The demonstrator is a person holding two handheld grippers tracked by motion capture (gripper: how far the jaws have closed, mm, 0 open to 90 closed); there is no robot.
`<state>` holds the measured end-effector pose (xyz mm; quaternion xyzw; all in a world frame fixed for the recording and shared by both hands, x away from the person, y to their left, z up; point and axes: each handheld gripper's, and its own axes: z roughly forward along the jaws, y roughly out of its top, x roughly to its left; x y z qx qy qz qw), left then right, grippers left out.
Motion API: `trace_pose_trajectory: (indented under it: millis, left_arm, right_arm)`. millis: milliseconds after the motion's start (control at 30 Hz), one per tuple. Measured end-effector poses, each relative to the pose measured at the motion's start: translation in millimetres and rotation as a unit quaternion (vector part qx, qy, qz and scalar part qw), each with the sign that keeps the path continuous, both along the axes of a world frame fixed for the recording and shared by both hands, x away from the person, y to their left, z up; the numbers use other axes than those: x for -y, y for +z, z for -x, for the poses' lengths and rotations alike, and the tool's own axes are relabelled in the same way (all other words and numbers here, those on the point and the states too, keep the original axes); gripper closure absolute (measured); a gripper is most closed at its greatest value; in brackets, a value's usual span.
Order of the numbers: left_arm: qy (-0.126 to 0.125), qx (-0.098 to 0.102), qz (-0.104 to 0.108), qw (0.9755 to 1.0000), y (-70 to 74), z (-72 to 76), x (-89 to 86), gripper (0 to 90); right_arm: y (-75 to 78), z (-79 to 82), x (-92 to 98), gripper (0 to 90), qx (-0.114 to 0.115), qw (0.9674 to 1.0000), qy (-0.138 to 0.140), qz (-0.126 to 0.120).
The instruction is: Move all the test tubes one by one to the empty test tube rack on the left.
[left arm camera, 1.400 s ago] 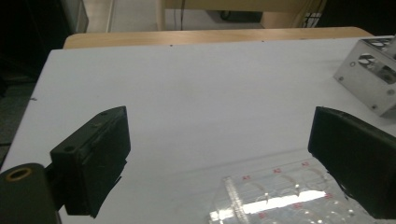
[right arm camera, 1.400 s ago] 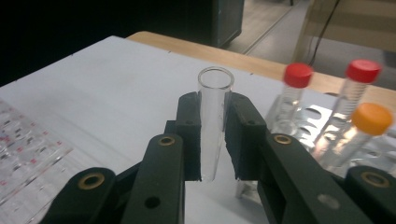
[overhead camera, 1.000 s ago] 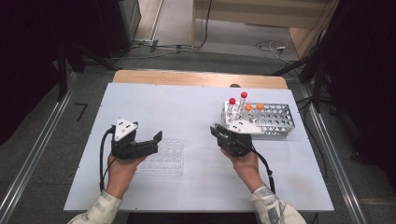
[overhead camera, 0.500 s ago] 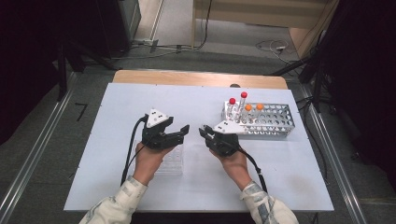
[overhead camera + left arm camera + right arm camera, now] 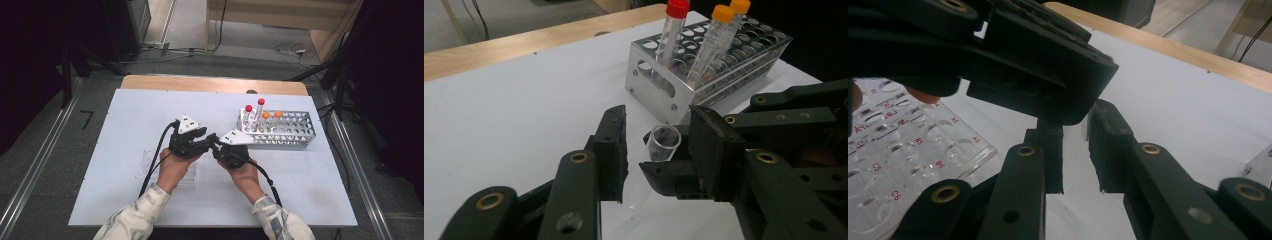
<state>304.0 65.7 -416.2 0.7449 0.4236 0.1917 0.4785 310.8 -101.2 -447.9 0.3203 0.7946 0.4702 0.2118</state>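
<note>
Two grippers meet tip to tip at the middle of the white table (image 5: 130,115). The right gripper (image 5: 216,144) is clamped on a clear tube (image 5: 663,142), which has no cap and shows its open mouth in the left gripper view. The left gripper (image 5: 202,136) straddles that mouth. Its jaws have just been closing, with the tube and the right gripper's tips between them, but a gap shows on either side of the tube, so its pads do not press on it yet.

The work looks like a hand-over from right to left, and I judge it about halfway through. The tube is off the table and held up, but the taking grip is not made and the right gripper has yet to let go. Where the tube should end up I cannot tell.

Just beyond the grippers stands a metal rack (image 5: 651,82) holding capped tubes (two with red caps (image 5: 677,8), two with orange caps (image 5: 722,12) in the high view), and most of its holes are free. A clear well plate (image 5: 923,150) lies on the table under the left hand. The crossed jaws crowd the tube, so the closing pads could land on the right gripper's tips instead. The rack's near corner stands close behind.
</note>
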Motion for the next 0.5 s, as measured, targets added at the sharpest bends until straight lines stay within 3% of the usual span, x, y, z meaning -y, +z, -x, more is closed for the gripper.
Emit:
trace_pose_trajectory:
  millis: [267, 500]
  left_arm:
    - [-0.009, -0.003, -0.006, 0.9999, -0.1, -0.7, 1.8, 74.6]
    - [-0.004, 0.005, -0.02, 0.9998, 1.0, -0.6, 4.0, 76.7]
  right_arm:
    - [-0.3, 1.0, -1.0, 73.7, 0.0, 1.0, 0.001, 0.002]
    - [-0.6, 0.5, -1.2, 73.6, 0.001, 1.0, 0.001, 0.003]
